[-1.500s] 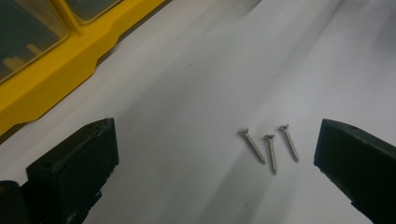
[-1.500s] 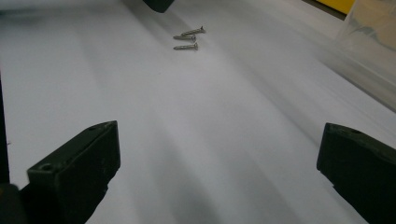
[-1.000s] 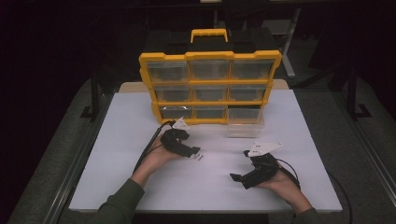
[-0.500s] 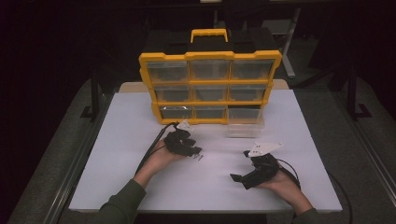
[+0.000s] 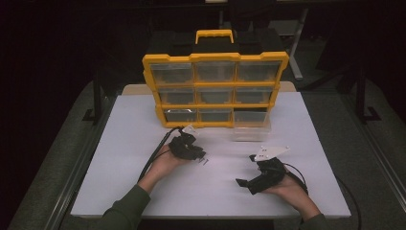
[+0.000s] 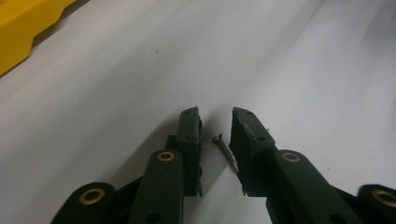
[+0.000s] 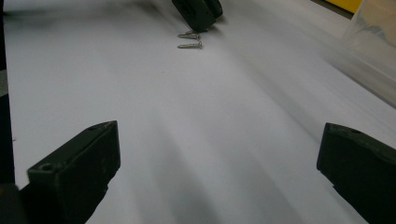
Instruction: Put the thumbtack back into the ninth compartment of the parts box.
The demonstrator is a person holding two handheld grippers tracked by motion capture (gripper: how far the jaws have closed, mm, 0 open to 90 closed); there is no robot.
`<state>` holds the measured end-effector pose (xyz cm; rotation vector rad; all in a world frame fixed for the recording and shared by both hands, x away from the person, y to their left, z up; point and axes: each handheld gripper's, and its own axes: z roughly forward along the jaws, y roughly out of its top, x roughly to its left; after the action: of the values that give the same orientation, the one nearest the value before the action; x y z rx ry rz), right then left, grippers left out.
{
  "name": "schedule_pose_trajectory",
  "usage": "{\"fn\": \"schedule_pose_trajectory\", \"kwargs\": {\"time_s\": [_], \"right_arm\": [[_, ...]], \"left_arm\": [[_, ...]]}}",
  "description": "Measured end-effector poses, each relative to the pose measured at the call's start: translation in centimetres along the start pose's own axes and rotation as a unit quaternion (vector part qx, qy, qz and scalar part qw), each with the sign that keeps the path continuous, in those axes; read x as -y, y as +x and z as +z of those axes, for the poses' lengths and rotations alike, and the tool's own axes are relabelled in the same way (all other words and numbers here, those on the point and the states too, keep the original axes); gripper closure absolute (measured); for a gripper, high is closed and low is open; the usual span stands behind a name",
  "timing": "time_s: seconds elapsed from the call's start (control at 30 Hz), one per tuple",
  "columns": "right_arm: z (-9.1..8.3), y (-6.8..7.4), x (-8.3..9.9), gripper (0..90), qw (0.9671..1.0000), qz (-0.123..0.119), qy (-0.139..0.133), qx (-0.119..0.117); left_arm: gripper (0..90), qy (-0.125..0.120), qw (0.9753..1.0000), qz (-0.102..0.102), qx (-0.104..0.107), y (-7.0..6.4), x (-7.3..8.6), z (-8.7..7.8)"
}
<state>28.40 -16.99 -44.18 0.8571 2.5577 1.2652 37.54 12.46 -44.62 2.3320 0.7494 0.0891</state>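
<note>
On the white table (image 5: 134, 143), we have the left gripper (image 6: 215, 122) narrowly open astride a screw (image 6: 225, 151), not yet clamped, a second screw (image 7: 189, 45) nearby, and the right gripper (image 7: 219, 163) idle, spread wide.

Dim room, black surroundings; overhead light brightens only the white desk (image 5: 143, 139), softly grainy. The left gripper view is sharp near its tongs; the right gripper view blurs far right, with soft shadows.
</note>
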Motion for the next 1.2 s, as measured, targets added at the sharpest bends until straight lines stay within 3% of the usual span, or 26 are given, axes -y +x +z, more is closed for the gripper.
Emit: {"fn": "schedule_pose_trajectory", "kwargs": {"time_s": [0.47,1.0,1.2], "right_arm": [[-0.03,0.0,-0.01,0.0,1.0,0.001,-0.001,-0.001],[-0.04,0.02,-0.02,0.0,1.0,0.001,-0.001,-0.002],[-0.03,0.02,-0.02,0.0,1.0,0.0,-0.001,-0.003]], "left_arm": [[84.3,0.002,0.9999,0.004,-0.011,0.0,0.08,0.04],[86.2,0.002,0.9997,0.021,-0.012,-0.01,-0.02,-0.23],[86.5,-0.011,0.9999,0.01,-0.007,0.15,-0.09,-0.58]]}}
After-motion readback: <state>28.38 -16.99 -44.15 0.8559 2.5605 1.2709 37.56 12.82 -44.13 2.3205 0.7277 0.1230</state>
